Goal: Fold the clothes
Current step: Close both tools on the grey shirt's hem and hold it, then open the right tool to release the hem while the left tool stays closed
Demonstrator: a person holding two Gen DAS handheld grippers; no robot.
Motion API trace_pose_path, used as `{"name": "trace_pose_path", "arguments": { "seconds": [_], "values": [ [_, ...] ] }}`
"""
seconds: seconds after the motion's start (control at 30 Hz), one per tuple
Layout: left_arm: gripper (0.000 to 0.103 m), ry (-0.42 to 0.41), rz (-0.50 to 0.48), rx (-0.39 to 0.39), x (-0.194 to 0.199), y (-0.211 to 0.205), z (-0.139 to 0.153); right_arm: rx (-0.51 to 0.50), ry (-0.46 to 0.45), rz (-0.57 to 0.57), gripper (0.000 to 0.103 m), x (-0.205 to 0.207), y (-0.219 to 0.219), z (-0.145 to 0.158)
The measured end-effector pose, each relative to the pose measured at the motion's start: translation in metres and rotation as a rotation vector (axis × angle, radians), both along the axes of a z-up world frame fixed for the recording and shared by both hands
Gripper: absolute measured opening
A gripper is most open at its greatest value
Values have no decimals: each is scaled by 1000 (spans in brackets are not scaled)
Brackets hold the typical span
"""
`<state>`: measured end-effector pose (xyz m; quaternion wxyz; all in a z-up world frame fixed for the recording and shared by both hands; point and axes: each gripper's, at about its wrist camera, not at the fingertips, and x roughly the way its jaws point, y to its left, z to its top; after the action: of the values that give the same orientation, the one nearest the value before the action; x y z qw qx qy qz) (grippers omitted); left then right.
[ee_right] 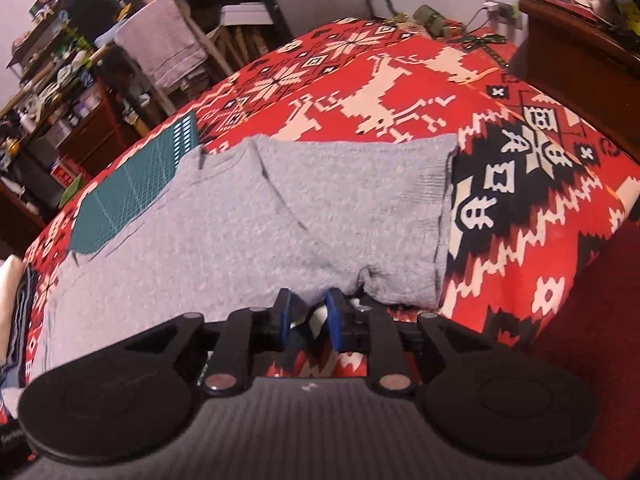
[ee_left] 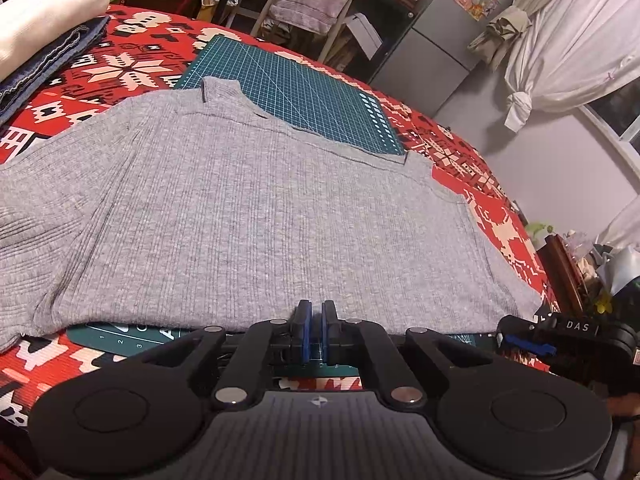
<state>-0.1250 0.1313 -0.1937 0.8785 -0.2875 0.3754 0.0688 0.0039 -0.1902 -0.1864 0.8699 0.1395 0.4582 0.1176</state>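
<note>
Now my gray sweater (ee_left: 256, 208) lies spread flat across the middle of both frames, its top edge over the green mat (ee_left: 296, 92), its hem at the bottom. My left gripper (ee_left: 316, 320) sits at the hem, bottom centre of its view, jaws nearly together; I cannot tell whether they pinch the knit or only touch it. My right gripper (ee_right: 310, 316) is at the sweater's lower corner, jaws a little apart with what looks like fabric bunched between them, though that view is blurred. I judge this as the start of a fold: taking hold along one edge. Next I need both grips sure, then an even lift carrying the hem toward the top. Around it, the red blanket (ee_left: 132, 68); folded clothes (ee_left: 44, 44) at upper left.
</note>
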Motion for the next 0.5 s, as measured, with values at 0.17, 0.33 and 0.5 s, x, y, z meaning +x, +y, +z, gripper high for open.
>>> {"name": "trace_pose_path", "arguments": {
  "seconds": [0.17, 0.33, 0.5],
  "values": [
    [3, 0, 4, -7, 0, 1, -1, -28, -5, -15, 21, -5, -8, 5],
    [3, -2, 4, -8, 0, 1, -1, -45, -36, -30, 23, -9, -17, 14],
    [3, -22, 2, -10, -2, 2, 2, -79, -103, 107, 18, -15, 6, 21]
  ]
}}
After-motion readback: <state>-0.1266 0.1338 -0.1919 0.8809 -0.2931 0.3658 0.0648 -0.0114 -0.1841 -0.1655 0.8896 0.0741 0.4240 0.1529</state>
